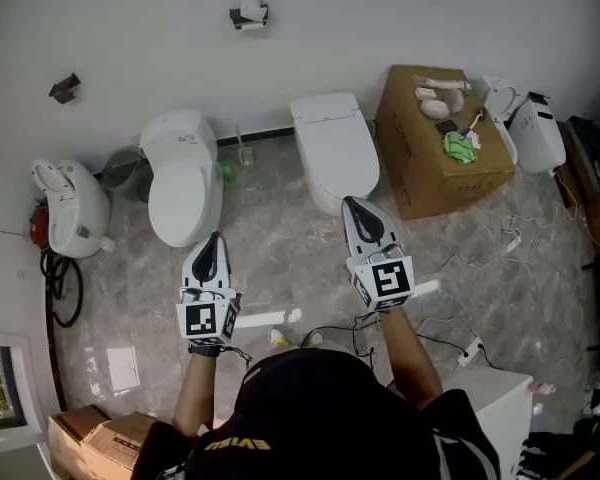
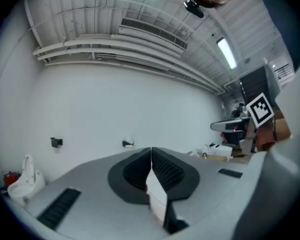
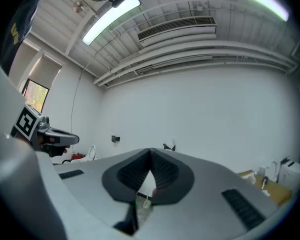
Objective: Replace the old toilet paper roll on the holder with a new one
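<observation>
The toilet paper holder point(image 1: 248, 11) is fixed to the white wall far ahead, with what looks like a pale roll on it. It shows small in the left gripper view point(image 2: 128, 143) and the right gripper view point(image 3: 169, 146). My left gripper point(image 1: 213, 243) is held level over the floor in front of a toilet, jaws shut with nothing between them point(image 2: 151, 149). My right gripper point(image 1: 355, 208) is level beside the other toilet, also shut and empty point(image 3: 150, 151). Pale rolls point(image 1: 442, 95) lie on a cardboard box point(image 1: 420, 173) at the right.
Two white toilets point(image 1: 183, 173) point(image 1: 334, 148) stand on the marble floor against the wall. A black bracket point(image 1: 65, 88) is on the wall at the left. More toilets point(image 1: 70, 208) point(image 1: 535, 133) sit at both sides. Cables point(image 1: 450, 333) trail on the floor.
</observation>
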`<state>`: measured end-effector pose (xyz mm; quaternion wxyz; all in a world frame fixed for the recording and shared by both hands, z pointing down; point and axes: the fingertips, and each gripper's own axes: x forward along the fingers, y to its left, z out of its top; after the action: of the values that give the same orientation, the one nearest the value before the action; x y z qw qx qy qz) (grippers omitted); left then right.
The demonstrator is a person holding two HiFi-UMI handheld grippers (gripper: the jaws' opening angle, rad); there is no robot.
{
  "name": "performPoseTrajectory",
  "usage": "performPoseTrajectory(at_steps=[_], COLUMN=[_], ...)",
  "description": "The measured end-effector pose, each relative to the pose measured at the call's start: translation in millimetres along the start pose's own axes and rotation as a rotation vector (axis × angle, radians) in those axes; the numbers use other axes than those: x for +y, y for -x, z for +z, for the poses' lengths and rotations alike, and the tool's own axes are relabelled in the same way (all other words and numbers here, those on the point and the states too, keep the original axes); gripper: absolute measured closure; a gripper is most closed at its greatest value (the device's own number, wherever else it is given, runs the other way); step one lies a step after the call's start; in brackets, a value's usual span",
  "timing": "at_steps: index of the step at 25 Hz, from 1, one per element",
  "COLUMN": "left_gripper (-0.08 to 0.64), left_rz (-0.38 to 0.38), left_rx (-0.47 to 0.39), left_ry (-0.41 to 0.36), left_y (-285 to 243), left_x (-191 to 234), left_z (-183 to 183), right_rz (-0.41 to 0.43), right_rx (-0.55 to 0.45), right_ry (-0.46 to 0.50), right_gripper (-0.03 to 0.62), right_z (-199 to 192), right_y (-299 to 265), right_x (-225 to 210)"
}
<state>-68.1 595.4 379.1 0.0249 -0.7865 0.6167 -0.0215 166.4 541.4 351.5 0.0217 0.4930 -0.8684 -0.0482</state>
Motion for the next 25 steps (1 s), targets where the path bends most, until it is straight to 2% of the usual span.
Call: performPoseTrajectory(at_steps=[3,5,12,22,25], left_gripper=[0.546,0.546,0.546,0.545,0.545], left_rz=[-0.08,-0.094,-0.077,-0.027,-0.027], left_rx=[-0.045,-0.061,-0.05,-0.049,-0.038], left_ry=[-0.045,-0.045,-0.069,-0.045,-0.067], left_y=[-3,-9,-20,-35,-36], left_x=[-12,-11,6,28,31], left_z=[23,36,36,31,28], right_rz=[-0.007,-0.016,-0.013,-0.01,-0.015], right_rx=[0.003,0.02,0.031,0.006,-0.013], right_ry=[0.02,0.033,0.036,0.049,0.056], right_gripper=[0.598,0.598,0.598,0.597,0.597], right_z=[6,5,7,14,15], right_y=[0,-5,-22,-41,-43], right_x=[3,5,14,27,30])
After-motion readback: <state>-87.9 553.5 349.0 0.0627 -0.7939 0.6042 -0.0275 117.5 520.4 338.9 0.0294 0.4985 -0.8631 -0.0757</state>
